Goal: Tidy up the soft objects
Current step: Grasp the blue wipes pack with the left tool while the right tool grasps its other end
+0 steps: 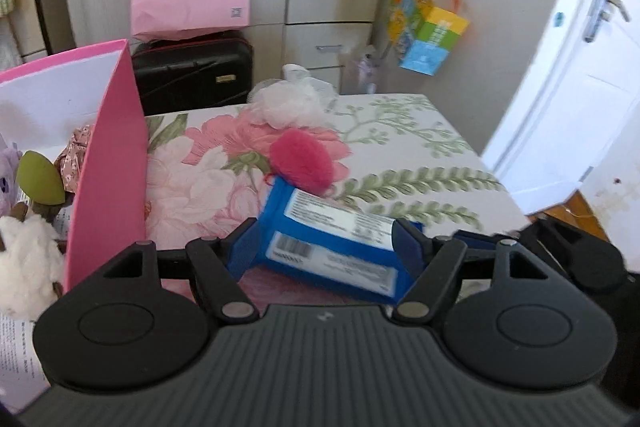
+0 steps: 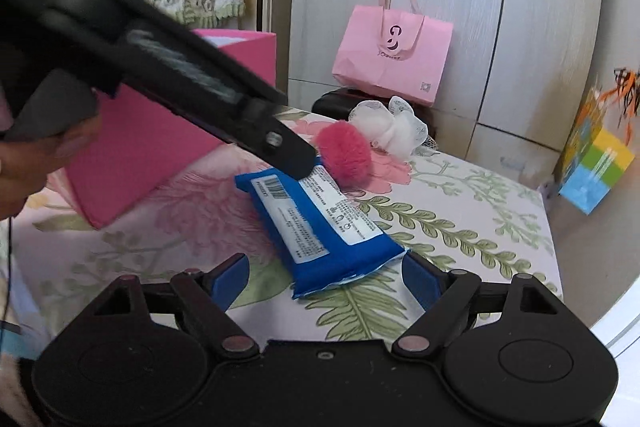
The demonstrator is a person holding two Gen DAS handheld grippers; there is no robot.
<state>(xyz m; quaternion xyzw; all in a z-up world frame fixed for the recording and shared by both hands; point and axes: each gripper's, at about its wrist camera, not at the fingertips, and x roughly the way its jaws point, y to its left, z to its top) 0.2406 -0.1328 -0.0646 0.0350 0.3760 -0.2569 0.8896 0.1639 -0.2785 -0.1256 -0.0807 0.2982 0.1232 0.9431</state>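
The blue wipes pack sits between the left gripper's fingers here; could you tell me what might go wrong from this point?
1. The left gripper is open around the wipes pack, which lies skewed between the fingers, so closing may catch only a corner and let the soft pack slip.
2. The pink pompom touches the pack's far end and could be dragged along when the pack is lifted.
3. The right gripper is open right at the pack's other end, so the two grippers might collide.

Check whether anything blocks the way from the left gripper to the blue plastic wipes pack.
Nothing visible does. The left gripper is open with the blue plastic wipes pack already between its blue fingers. The fluffy pink pom-pom lies beyond the pack's far end.
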